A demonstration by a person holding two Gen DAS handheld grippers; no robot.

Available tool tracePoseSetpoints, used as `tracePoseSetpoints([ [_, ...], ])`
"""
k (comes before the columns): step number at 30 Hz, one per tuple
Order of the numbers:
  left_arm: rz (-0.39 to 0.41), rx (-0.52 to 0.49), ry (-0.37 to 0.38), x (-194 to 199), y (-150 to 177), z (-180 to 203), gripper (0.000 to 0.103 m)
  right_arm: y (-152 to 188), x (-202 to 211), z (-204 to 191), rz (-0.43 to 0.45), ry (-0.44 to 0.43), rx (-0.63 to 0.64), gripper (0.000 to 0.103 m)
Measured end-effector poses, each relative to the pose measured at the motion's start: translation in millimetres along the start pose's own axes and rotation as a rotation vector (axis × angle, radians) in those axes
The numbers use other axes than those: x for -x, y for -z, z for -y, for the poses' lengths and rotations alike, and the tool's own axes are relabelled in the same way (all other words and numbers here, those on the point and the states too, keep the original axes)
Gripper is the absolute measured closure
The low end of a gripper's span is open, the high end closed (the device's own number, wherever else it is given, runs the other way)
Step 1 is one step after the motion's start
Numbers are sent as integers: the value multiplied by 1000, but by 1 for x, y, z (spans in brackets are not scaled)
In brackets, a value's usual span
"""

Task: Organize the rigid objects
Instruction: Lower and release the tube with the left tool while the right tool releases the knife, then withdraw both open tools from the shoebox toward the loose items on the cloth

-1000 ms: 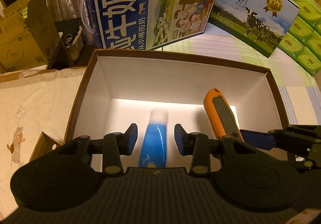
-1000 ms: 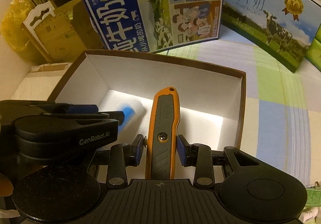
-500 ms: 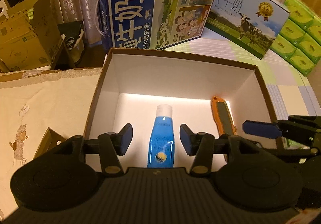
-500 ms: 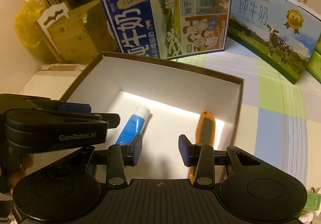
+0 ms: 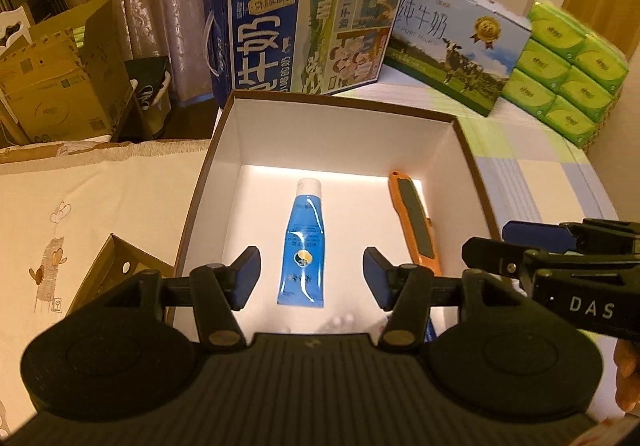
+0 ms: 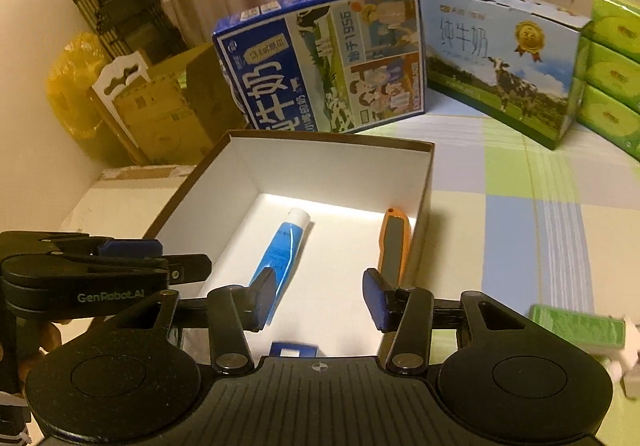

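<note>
The blue tube (image 5: pixel 303 246) and orange knife (image 5: pixel 414 224) lie apart in the white box (image 5: pixel 344 134), mid-frame. Both hand-held grippers, left (image 5: pixel 311 278) and right (image 6: pixel 319 296), have just been opening, holding nothing. Lift them straight out without bumping the box.

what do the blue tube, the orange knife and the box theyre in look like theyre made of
Blue tube: soft glossy plastic, judging by its sheen and flat crimped end; white cap.
Orange knife: probably hard orange plastic or painted metal, with a matte dark grip inset.
Box: likely cardboard, thin straight walls, matte white inside, brown edge.
</note>
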State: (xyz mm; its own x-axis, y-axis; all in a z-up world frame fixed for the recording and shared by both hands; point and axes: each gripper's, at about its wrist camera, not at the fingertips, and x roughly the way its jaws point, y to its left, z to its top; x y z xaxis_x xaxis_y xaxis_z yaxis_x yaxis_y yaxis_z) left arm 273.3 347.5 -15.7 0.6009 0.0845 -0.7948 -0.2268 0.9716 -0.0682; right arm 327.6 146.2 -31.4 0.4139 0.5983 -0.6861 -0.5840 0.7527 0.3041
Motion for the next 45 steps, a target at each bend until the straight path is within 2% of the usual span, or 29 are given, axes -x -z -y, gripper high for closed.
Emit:
tracePoseSetpoints([
  [18,33,-16,9,64,58,39,50,47,70,7,39,-40,-43,56],
  [25,20,-11,3,73,78,62,50,64,88,19,20,-59,-40,56],
  [45,-33,25,-4,78,120,143,50,105,128,83,-63,-91,-29,55],
])
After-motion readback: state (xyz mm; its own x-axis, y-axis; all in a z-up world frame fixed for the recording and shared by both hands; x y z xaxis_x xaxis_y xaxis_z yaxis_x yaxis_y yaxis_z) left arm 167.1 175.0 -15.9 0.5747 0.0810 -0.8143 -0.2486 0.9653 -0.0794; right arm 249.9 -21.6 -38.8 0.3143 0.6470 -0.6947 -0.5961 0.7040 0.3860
